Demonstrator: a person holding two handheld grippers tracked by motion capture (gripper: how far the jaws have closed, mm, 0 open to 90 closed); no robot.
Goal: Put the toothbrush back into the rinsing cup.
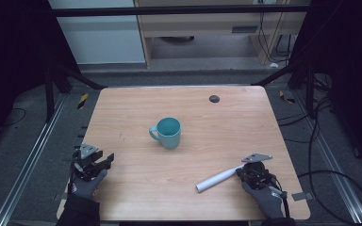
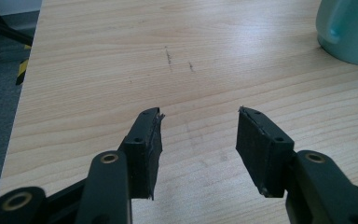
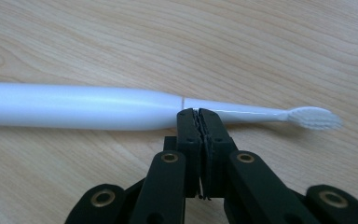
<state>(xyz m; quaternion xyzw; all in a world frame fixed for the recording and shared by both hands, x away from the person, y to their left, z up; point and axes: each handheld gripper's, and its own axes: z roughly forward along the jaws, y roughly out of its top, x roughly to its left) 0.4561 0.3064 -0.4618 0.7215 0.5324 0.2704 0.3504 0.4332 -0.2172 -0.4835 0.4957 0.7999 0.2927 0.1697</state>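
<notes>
So here's my setup: wooden desk (image 1: 136, 193) with a teal mug (image 1: 168, 132) sitting upright around the middle, handle pointing toward my left side. A white electric toothbrush (image 3: 98, 108) lies flat on the desk near the front right corner, its fat handle end pointing in toward the middle of the desk and the brush head out toward my right hand.

My right gripper (image 3: 199, 115) is right up against the toothbrush, at the spot where the thick handle meets the thin neck. Its jaws are pressed together with no gap I can see, and the tips sit at the near edge of the toothbrush. Honestly, I can't tell from here if they're pinching any of it or just touching the side. The bristles are off to the right in the right gripper view, resting just above the wood.

My left gripper (image 2: 199, 122) is over at the front left of the desk, well apart from everything. Its jaws are spread wide with bare wood between them. The mug peeks in at the top right corner of the left gripper view.
</notes>
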